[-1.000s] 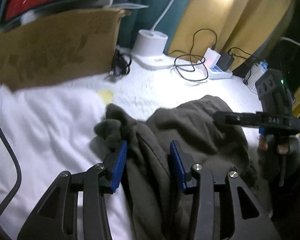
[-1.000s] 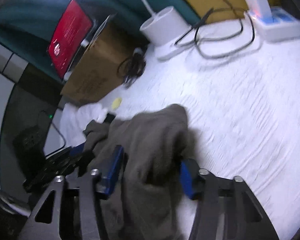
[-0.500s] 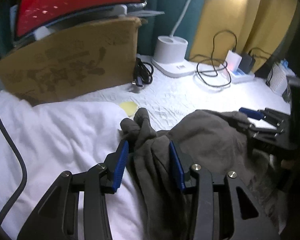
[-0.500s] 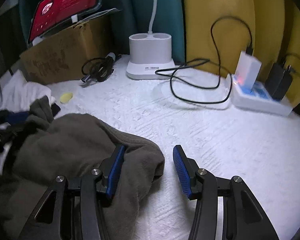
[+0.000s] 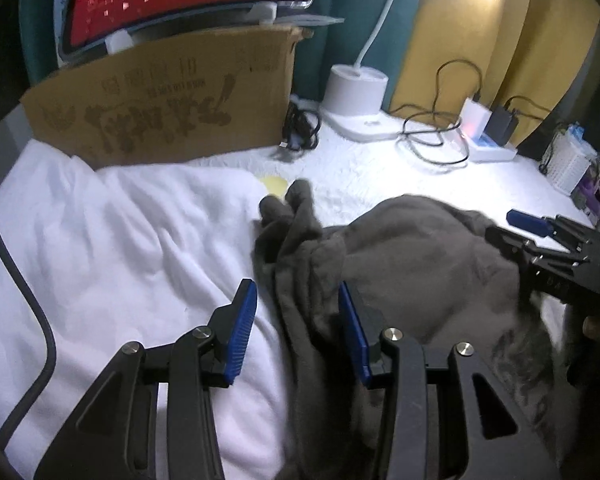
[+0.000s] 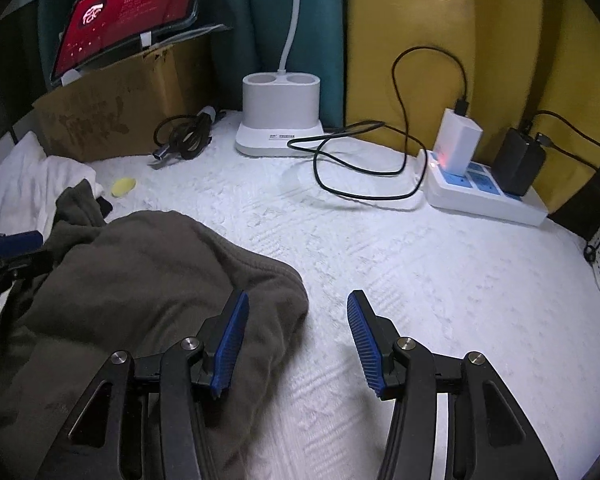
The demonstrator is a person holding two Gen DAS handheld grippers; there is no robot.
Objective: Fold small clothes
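A: Checking risk. The grey garment (image 6: pixel 148 280) is bunched in a heap on the white textured tabletop (image 6: pixel 400 280), its left edge lapping onto a white cloth (image 5: pixel 100 240). The left hand-held gripper (image 5: pixel 298 332) has a thick roll of the fabric between its blue pads, but I can't tell if the pads actually press on it.

B: And the right one?

A: The right hand-held gripper (image 6: pixel 298 336) stands open, nothing held. Its left finger rests over the garment's rounded edge, its right finger over bare tabletop.

B: So what goes wrong?

A: Judgement: if the right one closes here it gets only a thick lump or nothing, not a clean hem, and the fold comes out crooked. The left may be holding several layers, so lifting could drag the whole heap rather than one layer.

B: Anything nearby to snag?

A: The white cloth under the left edge could come up with the garment. The black cable (image 6: pixel 360 168) and the power strip (image 6: pixel 488 192) sit well apart, so low risk unless the garment is spread far back. The cardboard box (image 5: pixel 160 112) is near on the left.
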